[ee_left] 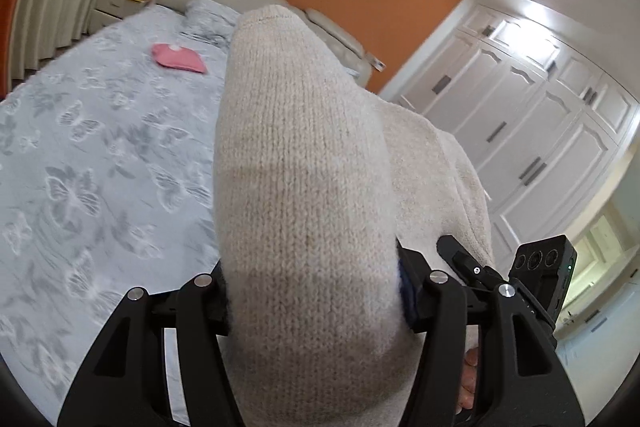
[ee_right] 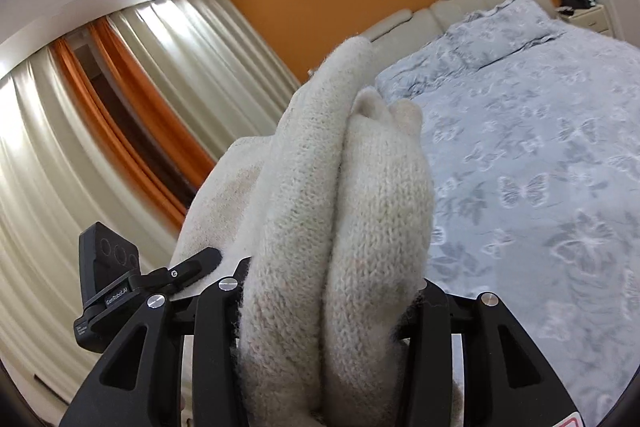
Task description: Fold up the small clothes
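Both grippers clench the cream knit garment (ee_left: 304, 187) held up above the bed (ee_left: 100, 147): the left gripper (ee_left: 316, 299) grasps one thick fold, the right gripper (ee_right: 328, 303) pinches two bunched folds side by side. A pink pouch (ee_left: 178, 58) lies far off near the pillows (ee_left: 208, 15)
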Tool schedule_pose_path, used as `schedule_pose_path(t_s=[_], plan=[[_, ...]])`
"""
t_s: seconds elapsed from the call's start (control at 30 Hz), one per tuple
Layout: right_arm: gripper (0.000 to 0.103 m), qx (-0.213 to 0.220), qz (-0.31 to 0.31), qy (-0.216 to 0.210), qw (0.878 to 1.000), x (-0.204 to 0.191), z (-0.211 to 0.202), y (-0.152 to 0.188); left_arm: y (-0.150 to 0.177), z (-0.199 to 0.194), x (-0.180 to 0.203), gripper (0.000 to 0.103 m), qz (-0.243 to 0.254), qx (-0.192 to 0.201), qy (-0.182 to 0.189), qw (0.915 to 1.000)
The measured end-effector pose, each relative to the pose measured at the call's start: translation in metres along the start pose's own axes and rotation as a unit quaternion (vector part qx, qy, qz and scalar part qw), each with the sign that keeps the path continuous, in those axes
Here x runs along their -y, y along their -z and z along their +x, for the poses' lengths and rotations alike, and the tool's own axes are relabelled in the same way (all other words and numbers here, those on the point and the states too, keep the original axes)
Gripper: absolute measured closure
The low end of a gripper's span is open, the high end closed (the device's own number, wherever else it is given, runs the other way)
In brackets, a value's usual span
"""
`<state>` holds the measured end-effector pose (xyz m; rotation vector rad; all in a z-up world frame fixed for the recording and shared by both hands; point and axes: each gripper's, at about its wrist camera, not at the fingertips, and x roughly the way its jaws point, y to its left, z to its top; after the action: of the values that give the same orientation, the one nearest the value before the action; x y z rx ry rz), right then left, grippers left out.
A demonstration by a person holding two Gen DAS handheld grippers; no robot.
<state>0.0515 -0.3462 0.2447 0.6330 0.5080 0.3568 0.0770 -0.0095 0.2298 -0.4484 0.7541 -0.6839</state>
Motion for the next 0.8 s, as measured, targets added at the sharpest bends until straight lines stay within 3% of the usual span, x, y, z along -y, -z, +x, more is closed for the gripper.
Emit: schedule_pose_path(t_s=[0.17,0.33,0.43,0.47,0.53,0.63,0.7,0.77,0.8], plan=[[0.062,-0.047,0.03,-0.006,0.998,0.029,0.083,0.026,0.004,0.026,-0.076,0.047,-0.027,-0.007,-0.04,0.9988],[0.059,-0.119,0.045,0.031,0.991,0.08,0.168,0.089,0.042,0.083,-0.181,0.044,-0.09,-0.045,-0.077,0.992],[0.055,-0.193,0.065,0.085,0.975,0.129,0.214,0.138,0.084,0.125,-0.239,0.044,-0.148,-0.087,-0.138,0.9753],[0.052,-0.206,0.069,0.103,0.971,0.14,0.22,0.146,0.101,0.136,-0.256,0.038,-0.162,-0.102,-0.174,0.966],[0.038,-0.177,0.097,0.08,0.976,0.159,0.209,0.151,0.103,0.13,-0.258,0.035,-0.16,-0.073,-0.165,0.9705],[0.035,-0.127,0.081,0.122,0.981,0.156,0.184,0.133,0.092,0.117,-0.243,0.035,-0.129,-0.054,-0.174,0.9748],[0.04,-0.087,0.066,0.123,0.986,0.146,0.167,0.117,0.091,0.106,-0.232,0.036,-0.118,-0.031,-0.216,0.9686],[0.072,-0.071,0.046,0.091,0.992,0.13,0.159,0.106,0.085,0.092,-0.213,0.036,-0.095,0.009,-0.23,0.9684],[0.077,-0.076,0.029,0.08,0.993,0.117,0.158,0.105,0.078,0.084,-0.198,0.036,-0.081,0.032,-0.217,0.9723]])
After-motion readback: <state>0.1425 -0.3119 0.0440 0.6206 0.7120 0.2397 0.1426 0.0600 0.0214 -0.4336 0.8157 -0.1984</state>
